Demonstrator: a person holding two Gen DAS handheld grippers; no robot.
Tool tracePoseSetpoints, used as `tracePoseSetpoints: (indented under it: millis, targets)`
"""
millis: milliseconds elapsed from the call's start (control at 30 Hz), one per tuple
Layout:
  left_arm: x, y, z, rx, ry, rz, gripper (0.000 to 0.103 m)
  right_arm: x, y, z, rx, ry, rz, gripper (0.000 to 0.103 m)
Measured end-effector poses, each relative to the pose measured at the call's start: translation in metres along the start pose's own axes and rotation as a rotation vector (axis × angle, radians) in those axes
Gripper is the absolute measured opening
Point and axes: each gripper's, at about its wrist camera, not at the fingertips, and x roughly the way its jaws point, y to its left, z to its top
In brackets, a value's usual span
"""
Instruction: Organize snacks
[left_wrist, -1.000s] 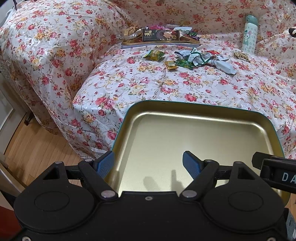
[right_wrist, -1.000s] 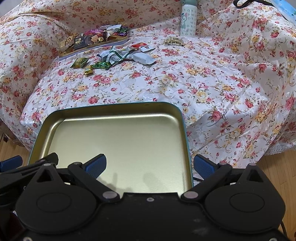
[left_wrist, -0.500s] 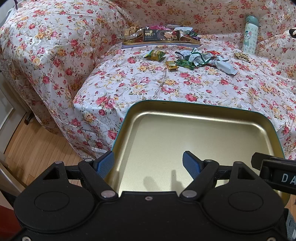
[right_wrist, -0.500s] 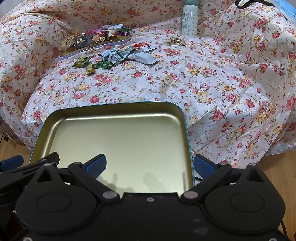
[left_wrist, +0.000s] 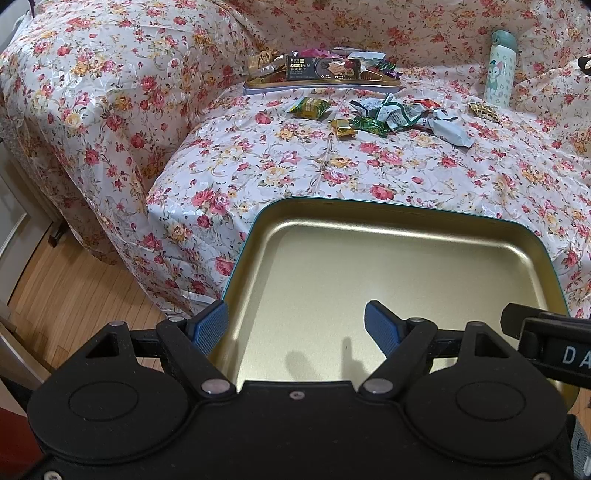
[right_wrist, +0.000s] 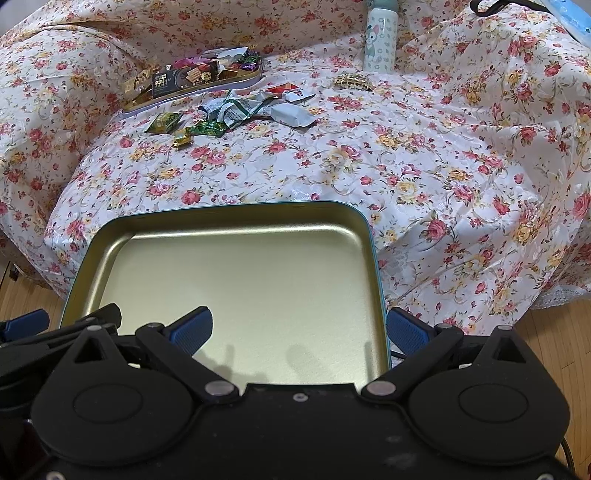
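Note:
An empty gold tin lid (left_wrist: 369, 280) with a teal rim lies just in front of both grippers, also in the right wrist view (right_wrist: 229, 280). My left gripper (left_wrist: 295, 328) is open, its fingers straddling the lid's left near corner. My right gripper (right_wrist: 299, 332) is open, straddling the lid's right near corner. Loose wrapped snacks (left_wrist: 384, 118) lie scattered on the floral-covered sofa seat, also in the right wrist view (right_wrist: 236, 110). A tin tray (left_wrist: 321, 85) filled with snacks, including a dark cracker pack (left_wrist: 325, 68), sits at the back.
A pale green bottle (left_wrist: 498, 66) stands upright at the back right, also in the right wrist view (right_wrist: 380, 37). A gold-patterned snack (right_wrist: 352, 80) lies near it. Wooden floor (left_wrist: 74, 288) shows left of the sofa. The floral armrest (left_wrist: 92, 74) rises at left.
Both grippers and the lid have crept slightly closer to the sofa. The jaws have stayed open and nothing was picked up.

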Motion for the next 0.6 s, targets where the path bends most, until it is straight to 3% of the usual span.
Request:
tracePoseSetpoints:
  millis: [600]
  targets:
    - [-0.0015, -0.0034, -0.0010, -0.001, -0.003, -0.004, 0.082, -0.0020, -0.0002, 0.0003, 0.004, -0.011, 0.012, 0.103]
